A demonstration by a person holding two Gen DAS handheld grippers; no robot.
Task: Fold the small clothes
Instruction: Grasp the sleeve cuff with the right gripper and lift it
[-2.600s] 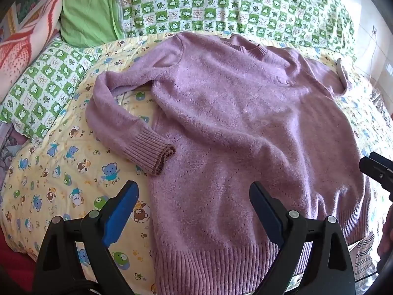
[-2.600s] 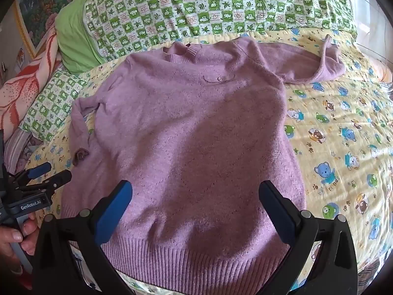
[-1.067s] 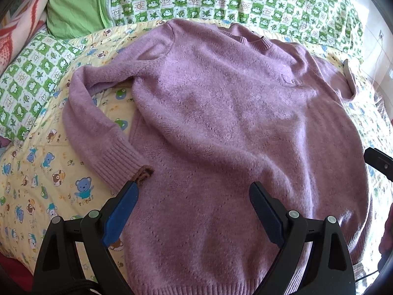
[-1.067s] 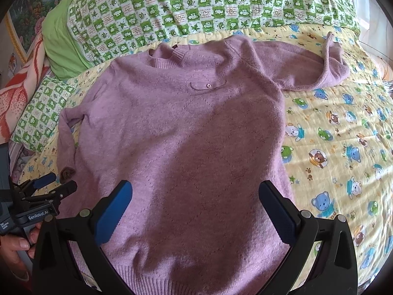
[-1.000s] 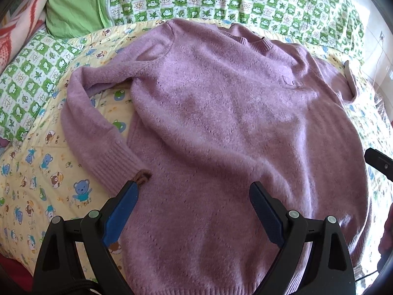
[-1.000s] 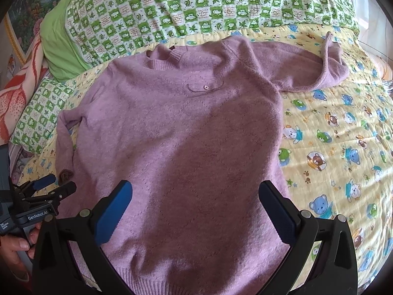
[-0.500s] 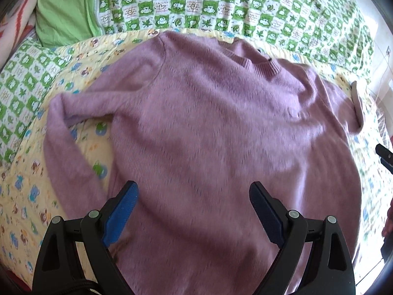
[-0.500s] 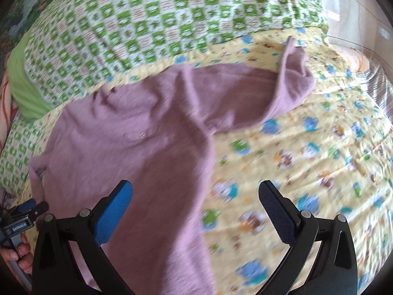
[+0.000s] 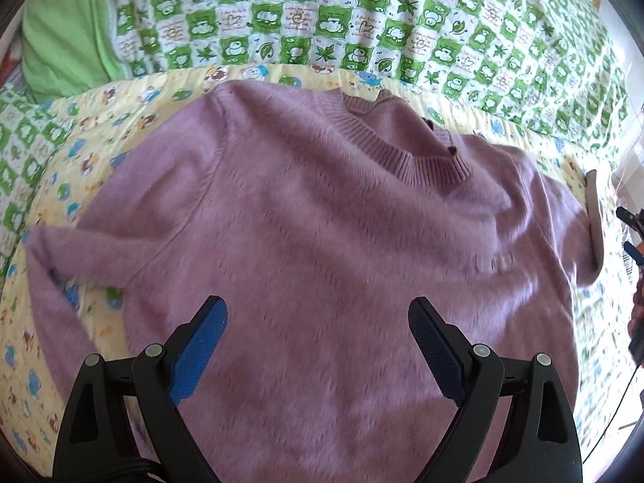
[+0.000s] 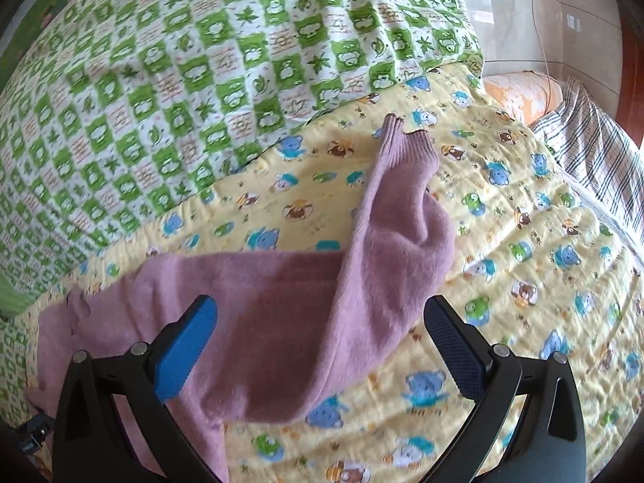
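Note:
A mauve knitted sweater (image 9: 322, 241) lies flat, front up, on a yellow bear-print sheet (image 9: 80, 153), its ribbed collar (image 9: 394, 149) at the far side. My left gripper (image 9: 318, 322) is open and empty above the sweater's chest. In the right wrist view the sweater's right sleeve (image 10: 362, 273) lies bent, its ribbed cuff (image 10: 406, 141) pointing away. My right gripper (image 10: 322, 318) is open and empty, just above the sleeve's upper part. The other sleeve (image 9: 52, 281) lies at the left in the left wrist view.
A green-and-white checked quilt (image 9: 362, 20) lies along the far side, also in the right wrist view (image 10: 201, 80). A plain green pillow (image 9: 64, 32) is at the far left. A striped cloth (image 10: 595, 141) and an orange cloth (image 10: 519, 84) lie at the right.
Both grippers have moved forward over the sweater. The right one has swung to the right, from the body to the right sleeve. Both have stayed open.

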